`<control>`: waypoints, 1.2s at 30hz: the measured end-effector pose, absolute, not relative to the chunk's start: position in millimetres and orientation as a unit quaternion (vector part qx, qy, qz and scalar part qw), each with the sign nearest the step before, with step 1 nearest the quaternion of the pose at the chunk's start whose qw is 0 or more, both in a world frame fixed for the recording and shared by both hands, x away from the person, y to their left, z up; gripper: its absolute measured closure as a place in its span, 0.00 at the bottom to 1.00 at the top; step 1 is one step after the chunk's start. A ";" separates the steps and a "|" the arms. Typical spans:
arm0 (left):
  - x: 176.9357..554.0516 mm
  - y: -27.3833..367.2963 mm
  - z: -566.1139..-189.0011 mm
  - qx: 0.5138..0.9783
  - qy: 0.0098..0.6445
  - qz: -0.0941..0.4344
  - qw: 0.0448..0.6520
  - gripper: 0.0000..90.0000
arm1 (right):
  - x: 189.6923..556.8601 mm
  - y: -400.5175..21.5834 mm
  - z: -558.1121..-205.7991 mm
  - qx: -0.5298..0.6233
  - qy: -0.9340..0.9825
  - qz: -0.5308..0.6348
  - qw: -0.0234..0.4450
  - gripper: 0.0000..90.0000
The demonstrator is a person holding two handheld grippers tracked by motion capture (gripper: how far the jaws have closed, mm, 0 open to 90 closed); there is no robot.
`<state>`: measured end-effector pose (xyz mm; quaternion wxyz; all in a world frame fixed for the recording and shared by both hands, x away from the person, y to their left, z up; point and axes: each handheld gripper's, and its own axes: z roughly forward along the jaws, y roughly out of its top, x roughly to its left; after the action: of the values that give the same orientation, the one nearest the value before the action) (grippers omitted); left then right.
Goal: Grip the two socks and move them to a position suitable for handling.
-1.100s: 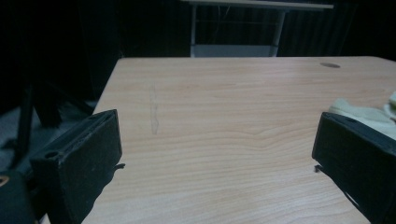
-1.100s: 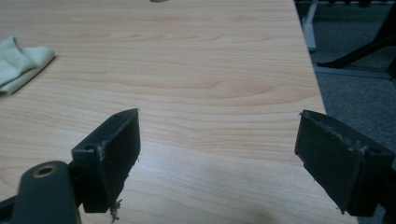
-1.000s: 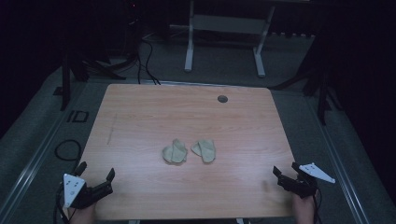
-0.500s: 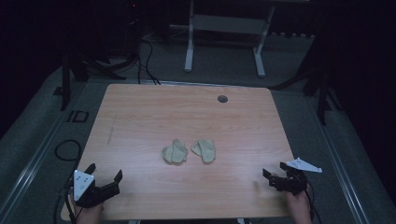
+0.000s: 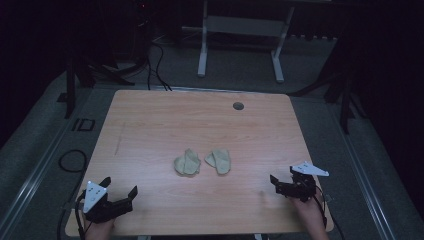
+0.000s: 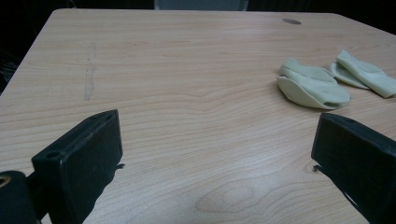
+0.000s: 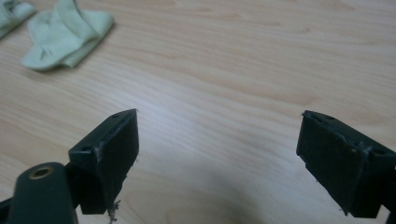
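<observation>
Looking down, two pale green folded cloths [image 5: 187, 162] [image 5: 219, 160] lie side by side mid light wooden table [image 5: 165, 120]. The left gripper [image 5: 119, 190] sits at 7 o'clock, the right gripper [image 5: 283, 180] at 5 o'clock. Each gripper view shows jaws wide apart, holding nothing, cloths well ahead

Two pale green cloths [image 5: 187, 162] [image 5: 219, 160] side by side mid-table [image 5: 150, 130].

- Bare bench [image 5: 165, 120] from 9 through 12 to 3 o'clock gives free passage.
- Two folded pale-green cloths, left cloth [image 5: 187, 162] and right cloth [image 5: 219, 160], block the centre.
- A small grommet hole [image 5: 238, 106] sits toward 12 o'clock.
</observation>
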<state>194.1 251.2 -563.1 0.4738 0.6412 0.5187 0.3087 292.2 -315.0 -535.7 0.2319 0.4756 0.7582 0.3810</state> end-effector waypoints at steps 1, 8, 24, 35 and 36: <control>193.9 251.5 -563.1 0.642 0.518 0.311 0.473 0.02 | 294.6 -312.7 -534.5 0.472 0.758 0.397 0.215 0.15; 194.4 251.0 -563.6 0.646 0.515 0.306 0.474 0.02 | 306.9 -284.2 -535.7 0.440 0.787 0.395 0.177 0.14; 196.2 249.2 -564.6 0.657 0.507 0.296 0.474 0.02 | 338.6 -211.5 -536.5 0.390 0.822 0.390 0.141 0.23; 197.2 249.1 -565.0 0.661 0.504 0.288 0.476 0.02 | 360.2 -166.5 -533.0 0.361 0.841 0.378 0.140 0.25; 197.1 249.1 -564.9 0.660 0.504 0.288 0.477 0.02 | 362.1 -162.9 -533.7 0.359 0.843 0.378 0.137 0.25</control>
<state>197.1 249.1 -564.9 0.4765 0.6605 0.5039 0.2877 362.1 -162.9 -533.7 0.1370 0.3589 0.8425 0.3777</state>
